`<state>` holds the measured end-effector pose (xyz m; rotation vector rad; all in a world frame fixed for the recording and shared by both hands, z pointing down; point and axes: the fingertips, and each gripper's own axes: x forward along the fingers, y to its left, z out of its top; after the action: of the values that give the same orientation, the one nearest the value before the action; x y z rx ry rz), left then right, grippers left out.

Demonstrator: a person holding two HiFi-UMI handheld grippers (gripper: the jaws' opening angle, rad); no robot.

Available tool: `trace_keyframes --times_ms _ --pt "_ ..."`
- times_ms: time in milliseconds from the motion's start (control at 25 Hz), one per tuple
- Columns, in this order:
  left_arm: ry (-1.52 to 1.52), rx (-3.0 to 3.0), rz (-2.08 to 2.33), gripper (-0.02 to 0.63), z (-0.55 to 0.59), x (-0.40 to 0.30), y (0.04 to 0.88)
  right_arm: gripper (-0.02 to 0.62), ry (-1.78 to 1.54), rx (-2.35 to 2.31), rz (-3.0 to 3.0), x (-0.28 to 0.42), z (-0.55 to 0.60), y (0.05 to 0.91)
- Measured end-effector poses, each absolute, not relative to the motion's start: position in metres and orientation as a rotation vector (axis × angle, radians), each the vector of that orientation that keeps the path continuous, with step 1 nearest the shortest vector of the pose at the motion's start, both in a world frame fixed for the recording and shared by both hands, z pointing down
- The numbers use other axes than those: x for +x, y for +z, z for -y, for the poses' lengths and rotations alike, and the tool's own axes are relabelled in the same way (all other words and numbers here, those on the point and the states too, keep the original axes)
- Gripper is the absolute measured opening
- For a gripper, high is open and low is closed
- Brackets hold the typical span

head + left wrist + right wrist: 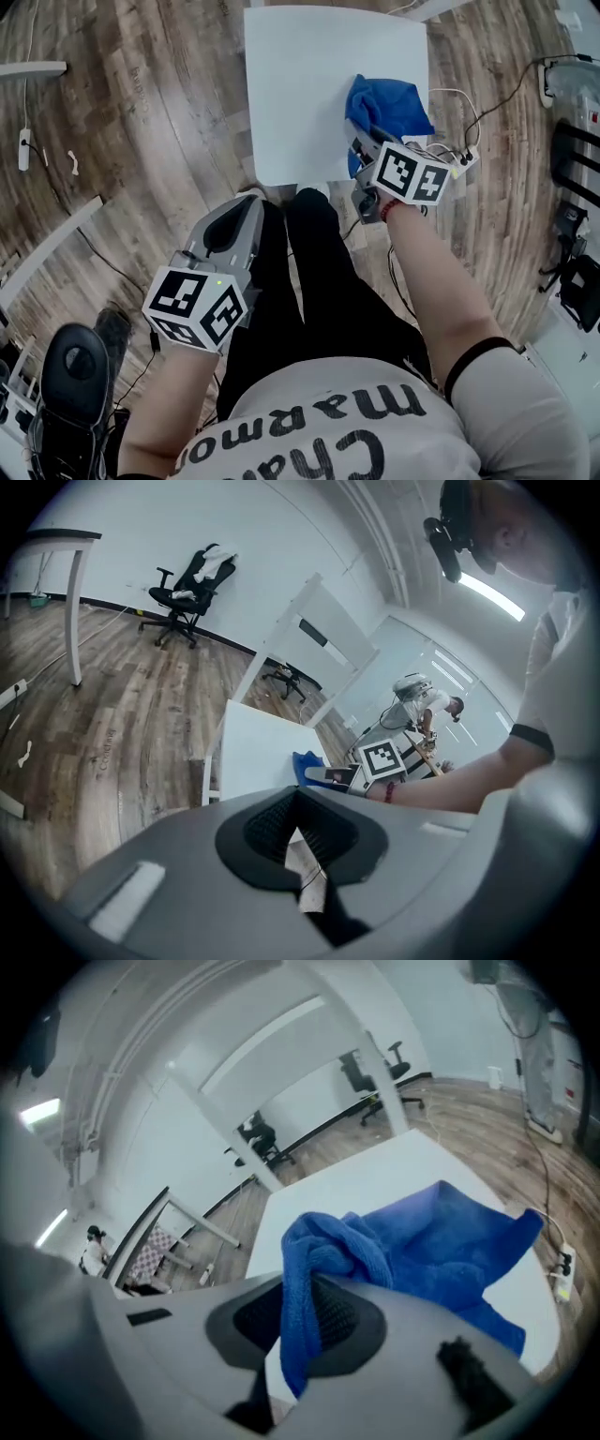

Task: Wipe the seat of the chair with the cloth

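The flat white square chair seat (309, 84) carries the crumpled blue microfibre cloth (389, 105) at its right front edge. The right gripper (361, 150) pinches a fold of that cloth. The left gripper (246, 202), jaws together and empty, hangs off the seat's near left corner.

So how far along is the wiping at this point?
Done: the cloth is pinched in the right gripper and lies on the seat, at its near right. In hand: wiping there, apparently. Left: the rest of the seat, though nothing shows what was wiped. The left gripper is empty, off the seat.
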<state>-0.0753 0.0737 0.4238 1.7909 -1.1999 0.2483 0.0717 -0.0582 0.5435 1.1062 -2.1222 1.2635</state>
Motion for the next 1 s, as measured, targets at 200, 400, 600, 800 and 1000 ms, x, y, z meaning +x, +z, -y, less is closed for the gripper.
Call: trace_keyframes --times_ms 200,400,600,800,1000 --pt "0.251 1.771 1.222 0.006 -0.097 -0.119 0.429 0.046 1.106 0.759 2.158 -0.043 0.003 0.555" --pt "0.277 1.754 1.228 0.006 -0.116 -0.147 0.434 0.048 1.062 0.551 2.14 -0.095 -0.036 0.567" --pt "0.284 1.749 1.224 0.006 -0.117 -0.157 0.436 0.048 1.075 0.577 2.086 -0.086 -0.036 0.582" --pt "0.289 1.753 1.207 0.006 -0.116 -0.15 0.44 0.048 1.122 0.697 2.045 -0.057 -0.024 0.587" --pt "0.288 1.765 1.185 0.006 -0.108 -0.124 0.441 0.048 1.157 0.794 2.019 -0.019 -0.014 0.592"
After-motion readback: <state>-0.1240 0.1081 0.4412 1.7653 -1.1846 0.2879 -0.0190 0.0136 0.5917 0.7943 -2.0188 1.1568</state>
